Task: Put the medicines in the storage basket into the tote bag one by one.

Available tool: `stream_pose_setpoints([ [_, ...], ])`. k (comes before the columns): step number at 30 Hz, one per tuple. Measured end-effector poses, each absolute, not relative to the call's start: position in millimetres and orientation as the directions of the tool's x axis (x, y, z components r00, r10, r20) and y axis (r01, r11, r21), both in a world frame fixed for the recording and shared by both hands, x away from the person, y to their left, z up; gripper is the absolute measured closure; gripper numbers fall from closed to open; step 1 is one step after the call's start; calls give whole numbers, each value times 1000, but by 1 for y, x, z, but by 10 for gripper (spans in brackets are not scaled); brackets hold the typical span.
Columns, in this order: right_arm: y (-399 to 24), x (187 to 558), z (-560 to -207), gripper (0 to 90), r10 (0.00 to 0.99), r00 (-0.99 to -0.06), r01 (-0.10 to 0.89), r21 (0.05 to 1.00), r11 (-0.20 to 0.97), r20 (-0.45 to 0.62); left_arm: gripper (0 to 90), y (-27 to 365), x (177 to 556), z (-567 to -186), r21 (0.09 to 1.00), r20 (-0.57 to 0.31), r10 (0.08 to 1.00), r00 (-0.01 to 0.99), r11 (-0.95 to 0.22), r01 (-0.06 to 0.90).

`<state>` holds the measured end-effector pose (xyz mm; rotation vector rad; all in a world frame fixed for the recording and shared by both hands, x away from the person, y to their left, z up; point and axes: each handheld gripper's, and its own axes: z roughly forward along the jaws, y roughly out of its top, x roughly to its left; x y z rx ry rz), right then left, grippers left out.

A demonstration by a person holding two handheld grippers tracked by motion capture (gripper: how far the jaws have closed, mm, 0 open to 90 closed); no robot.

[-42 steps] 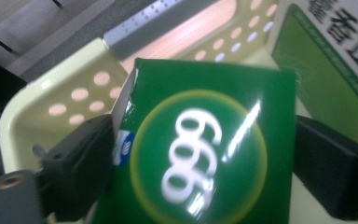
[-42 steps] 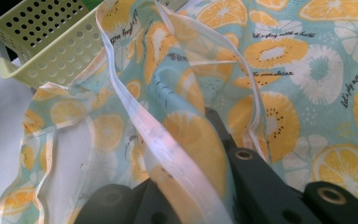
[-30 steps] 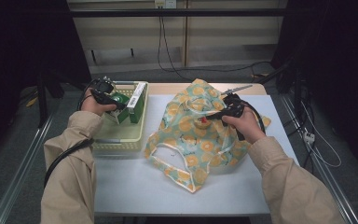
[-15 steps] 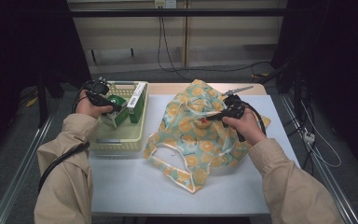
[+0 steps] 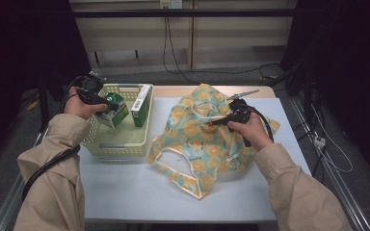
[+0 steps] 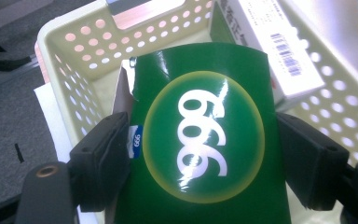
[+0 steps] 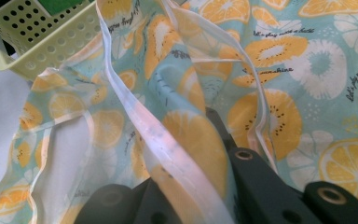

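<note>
Left gripper clamped across a green box lifted over the pale yellow perforated basket, jaws just narrowed slightly; right gripper pinched shut on the orange-print fabric bag on the table.

On the table, the basket is set at nine o'clock of the bag, a carton is stood inside it, and a box is held above it.
</note>
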<state>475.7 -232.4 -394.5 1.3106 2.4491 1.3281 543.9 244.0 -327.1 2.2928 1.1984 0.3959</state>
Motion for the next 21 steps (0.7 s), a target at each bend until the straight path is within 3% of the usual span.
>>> stream_pose_setpoints([
  [21, -231, 475, -395, 900, 707, -633, 652, 709, 269, 314, 234, 238, 536, -314, 564, 13, 827, 563, -471, 679],
])
